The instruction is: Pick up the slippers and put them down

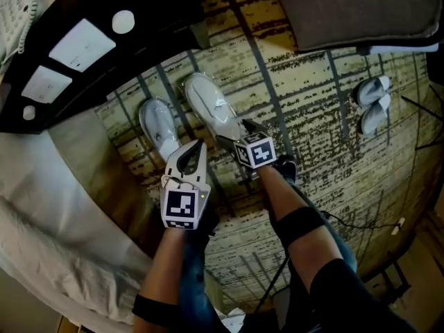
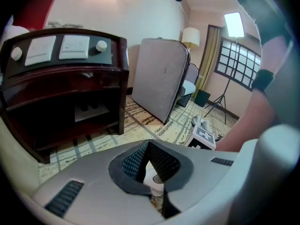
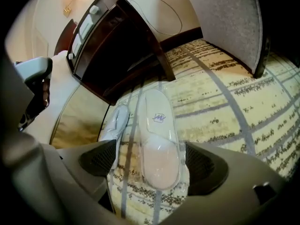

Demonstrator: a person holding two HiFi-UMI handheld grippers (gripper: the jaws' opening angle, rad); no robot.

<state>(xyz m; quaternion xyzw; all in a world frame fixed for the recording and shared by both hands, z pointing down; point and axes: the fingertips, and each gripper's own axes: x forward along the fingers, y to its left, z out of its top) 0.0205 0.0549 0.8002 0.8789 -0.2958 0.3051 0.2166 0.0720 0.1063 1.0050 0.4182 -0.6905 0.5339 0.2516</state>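
Two white slippers in clear plastic wrap lie side by side on the patterned carpet. The left slipper (image 1: 158, 123) (image 3: 115, 124) is the smaller in view, and the right slipper (image 1: 207, 103) (image 3: 159, 144) lies beside it. My left gripper (image 1: 196, 146) (image 2: 149, 147) is shut, its tip beside the left slipper's heel. Something white shows under its jaws; whether it pinches the wrap I cannot tell. My right gripper (image 1: 234, 132) (image 3: 150, 162) stands open, and the right slipper's heel end lies between its jaws. Carpet shows between the slipper and the left pad (image 3: 98, 159).
A dark wooden bedside unit (image 1: 76, 82) (image 2: 65, 93) stands at the left, with a white bed (image 1: 41, 207) before it. A grey padded panel (image 2: 161, 76) (image 1: 354, 9) leans behind. Another pair of slippers (image 1: 373, 104) lies at the right. Cables and a tripod (image 2: 219, 102) are farther right.
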